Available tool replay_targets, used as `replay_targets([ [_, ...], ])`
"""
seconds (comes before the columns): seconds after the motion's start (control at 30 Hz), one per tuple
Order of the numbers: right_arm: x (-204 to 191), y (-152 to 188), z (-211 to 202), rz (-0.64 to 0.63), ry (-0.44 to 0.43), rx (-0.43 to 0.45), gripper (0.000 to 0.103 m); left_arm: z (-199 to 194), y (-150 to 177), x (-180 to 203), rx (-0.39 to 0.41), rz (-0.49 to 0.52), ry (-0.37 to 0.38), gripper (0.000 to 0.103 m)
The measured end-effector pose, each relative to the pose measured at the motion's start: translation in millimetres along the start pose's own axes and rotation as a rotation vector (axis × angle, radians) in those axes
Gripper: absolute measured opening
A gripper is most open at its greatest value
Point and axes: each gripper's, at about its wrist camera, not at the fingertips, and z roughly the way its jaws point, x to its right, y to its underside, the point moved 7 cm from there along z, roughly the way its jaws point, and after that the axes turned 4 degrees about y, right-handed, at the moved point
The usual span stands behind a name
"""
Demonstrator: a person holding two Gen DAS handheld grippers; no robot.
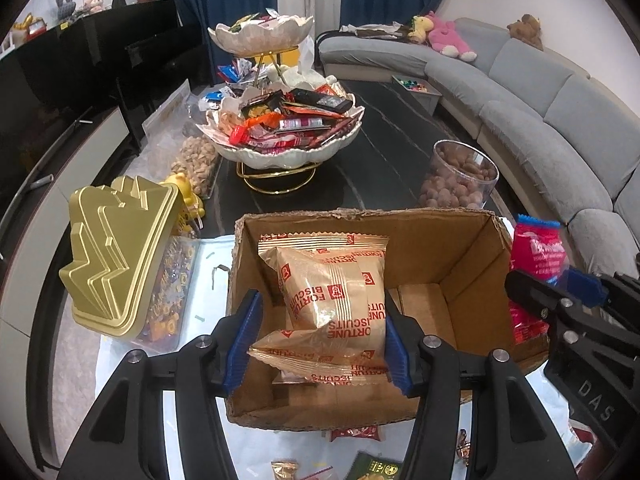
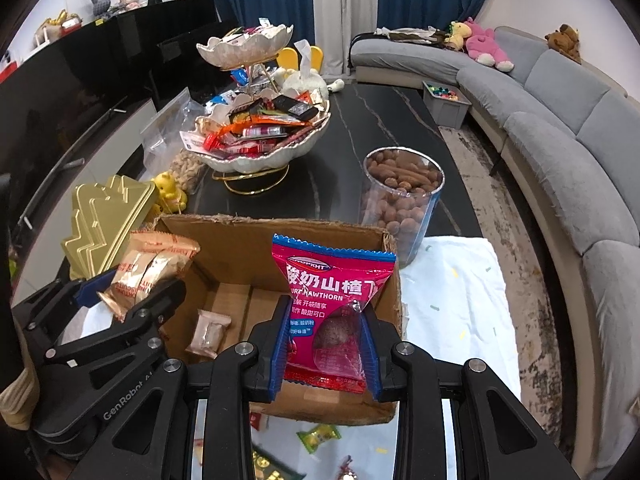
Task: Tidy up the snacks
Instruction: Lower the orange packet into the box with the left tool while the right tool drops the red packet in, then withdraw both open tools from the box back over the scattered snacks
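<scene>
dark table w/ cardboard box (image 1: 472, 264): your left gripper (image 1: 316, 344) pinches biscuit packs (image 1: 332, 296), right gripper (image 2: 325, 344) pinches pink hawthorn pack (image 2: 332, 300), both over box for dropping in.

Tan "Fortune Biscuits" packets (image 1: 332, 304) clamped together, held over an open cardboard box (image 1: 472, 248), pink hawthorn snack packet (image 2: 332, 308) held upright above the same box, one small pale packet (image 2: 210, 332) laid on the box floor

A cardboard box (image 2: 280, 240) sits before the tiered snack stand (image 2: 256, 148), with a nut jar (image 2: 400, 200) at its right.
</scene>
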Motion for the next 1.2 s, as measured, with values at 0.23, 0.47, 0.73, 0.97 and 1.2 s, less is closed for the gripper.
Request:
replay_targets([
  [0.23, 5.5, -4.8, -7.8, -0.008, 0.053, 0.035, 0.07, -3.9, 1.9, -7.5, 0.016, -0.002, -0.048, 0.083],
  [0.47, 8.4, -6.7, -16.6, 0.005, 0.056, 0.047, 0.07, -14.0, 1.8, -11.8, 0.029, -0.01, -0.065, 0.088],
  [0.73, 7.9, -7.7, -30.7, 0.006, 0.058, 0.068, 0.07, -29.3, -1.9, -12.3, 0.05, -0.012, -0.065, 0.088],
  [0.97, 8.6, -8.3, -48.9, 0.01, 0.067, 0.089, 0.07, -47.7, -2.4, -11.7, 0.076, -0.008, -0.065, 0.088],
  [1.2, 5.6, -6.6, -66.2, 0.013, 0.065, 0.109, 0.07, -67.5, 1.1, -15.3, 0.095, -0.008, -0.075, 0.088],
])
